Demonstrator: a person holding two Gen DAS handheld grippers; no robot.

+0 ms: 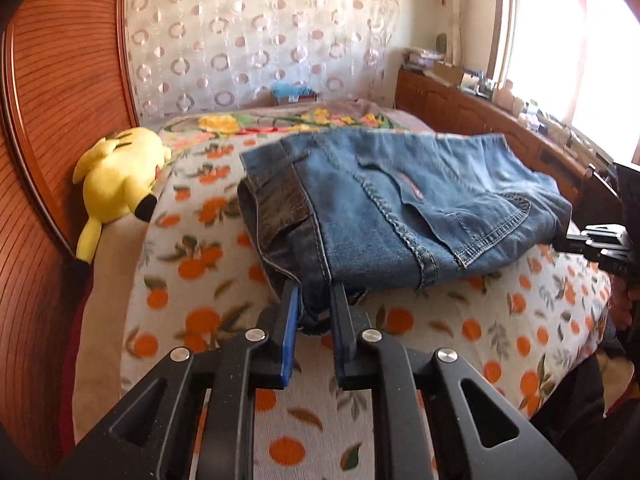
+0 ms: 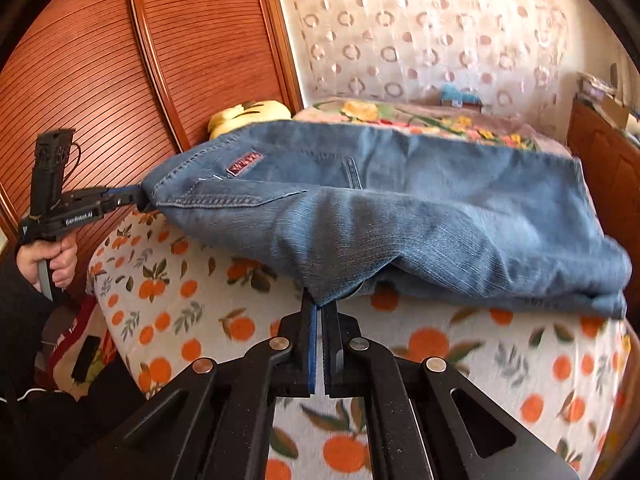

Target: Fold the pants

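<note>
Blue denim pants lie folded across a bed covered by an orange-fruit print blanket. My left gripper is shut on the near waistband corner, with denim bunched between its blue pads. The right wrist view shows that same left gripper at the left, pinching the pants by the end with the red label and holding that end off the blanket. My right gripper is shut on the lower edge of the leg fold. It also shows at the right edge of the left wrist view, touching the denim.
A yellow plush toy lies at the bed's left, beside slatted wooden panels. A wooden cabinet with clutter runs under the bright window on the right. A hand grips the left tool's handle. A floral blanket lies behind the pants.
</note>
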